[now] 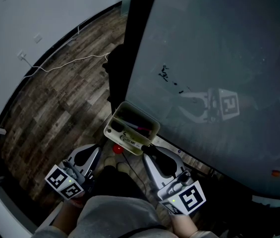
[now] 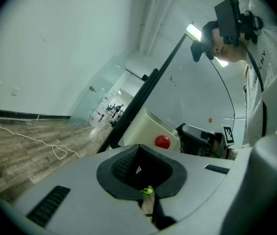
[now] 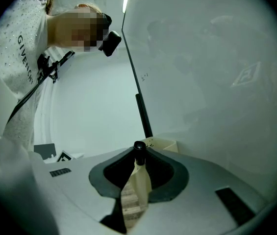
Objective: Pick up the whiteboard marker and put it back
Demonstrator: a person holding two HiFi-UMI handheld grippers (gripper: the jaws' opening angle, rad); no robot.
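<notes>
Whiteboard marker [image 3: 138,174]: white body, black cap, apparently gripped.

The tray [image 1: 111,120] hangs at the board's [image 1: 219,43] lower corner, with pens [image 1: 136,128] in it. The floor [image 1: 65,103] lies left of the board, and a cable [image 1: 70,62] runs along it by the wall [image 1: 30,14]. Before the tray, the left gripper [image 1: 98,150] stands left and the right gripper [image 1: 147,150] right, a marker [image 3: 138,175] between the right gripper's jaws pointing at the tray. A ball [image 1: 117,148] sits between the grippers, just under the tray.

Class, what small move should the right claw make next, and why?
Probably ease the right claw forward over the tray. It is closed on the whiteboard marker, black cap leading, and its tip seems to be only at the tray's near rim.
</notes>
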